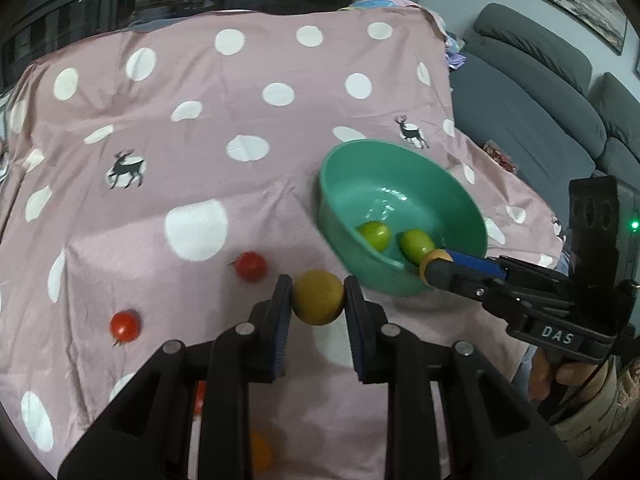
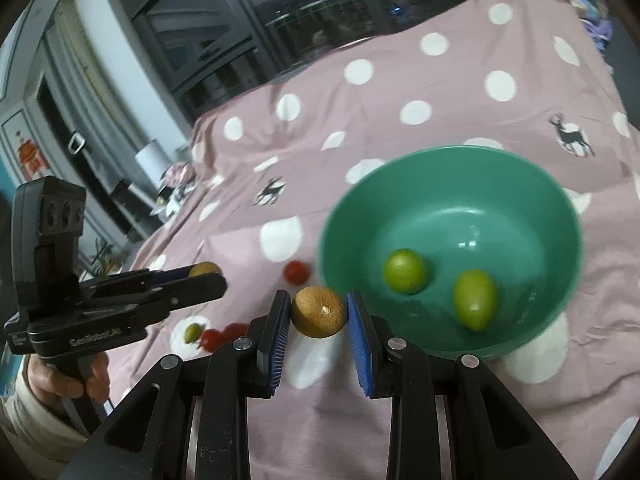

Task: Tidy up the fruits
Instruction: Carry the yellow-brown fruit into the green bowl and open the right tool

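My left gripper is shut on a yellow-brown round fruit, held above the cloth left of the green bowl. My right gripper is shut on a brown round fruit just left of the bowl's rim. The bowl holds two green fruits. Red tomatoes lie on the cloth. In the left wrist view the right gripper reaches over the bowl's near rim.
The table wears a pink cloth with white dots and deer. A grey sofa stands on the right. More tomatoes and a small green fruit lie on the cloth under the left gripper.
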`<action>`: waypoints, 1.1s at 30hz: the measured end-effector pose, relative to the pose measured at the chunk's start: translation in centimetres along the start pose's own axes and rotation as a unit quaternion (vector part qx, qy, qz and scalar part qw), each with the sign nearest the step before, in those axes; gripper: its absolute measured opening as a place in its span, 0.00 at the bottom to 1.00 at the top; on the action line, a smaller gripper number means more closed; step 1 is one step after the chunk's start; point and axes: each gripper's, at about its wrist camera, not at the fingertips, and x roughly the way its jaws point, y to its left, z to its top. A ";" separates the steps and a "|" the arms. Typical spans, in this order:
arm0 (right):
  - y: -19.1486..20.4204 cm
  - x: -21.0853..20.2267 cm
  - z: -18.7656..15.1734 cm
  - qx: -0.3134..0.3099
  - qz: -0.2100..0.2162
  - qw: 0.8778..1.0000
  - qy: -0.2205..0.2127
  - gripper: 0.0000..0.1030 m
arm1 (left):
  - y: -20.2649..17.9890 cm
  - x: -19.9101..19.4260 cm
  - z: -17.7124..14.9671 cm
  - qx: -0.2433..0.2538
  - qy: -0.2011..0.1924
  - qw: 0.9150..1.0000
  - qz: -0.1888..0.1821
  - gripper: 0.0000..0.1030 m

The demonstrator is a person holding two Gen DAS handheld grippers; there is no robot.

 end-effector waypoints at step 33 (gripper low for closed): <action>-6.1 -0.3 1.6 0.015 -0.089 0.996 -0.004 0.30 | -7.2 9.6 4.0 0.088 0.046 0.995 -0.013 0.25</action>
